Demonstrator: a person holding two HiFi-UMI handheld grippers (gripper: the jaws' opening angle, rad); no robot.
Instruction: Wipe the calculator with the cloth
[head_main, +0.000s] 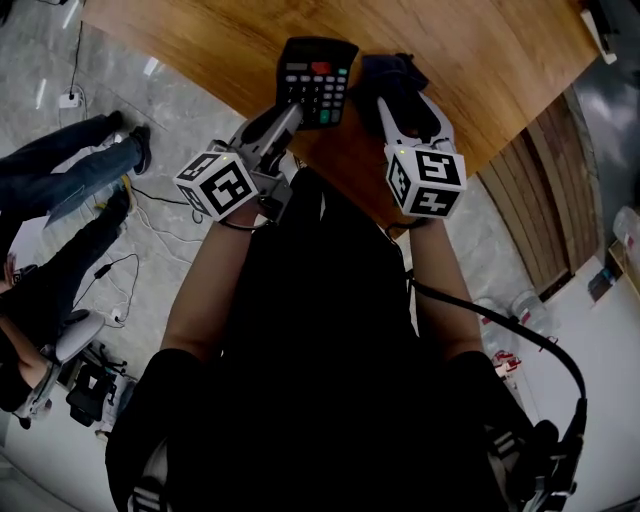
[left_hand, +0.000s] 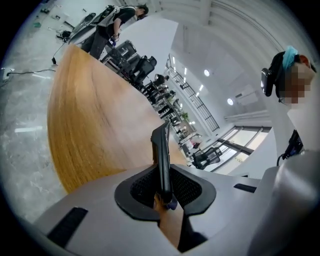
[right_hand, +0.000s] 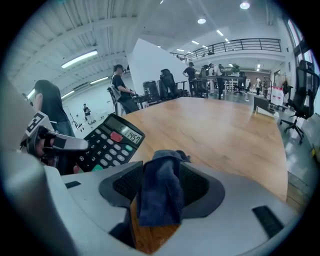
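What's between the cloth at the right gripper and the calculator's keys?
Nothing visible. The calculator, clamped in the left gripper, faces its keys toward the cloth sitting between the jaws of the right gripper; only open air separates them.

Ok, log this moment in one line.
left gripper: shut on calculator | right gripper: jaws apart, cloth between them | cloth: not touching calculator | table: under both
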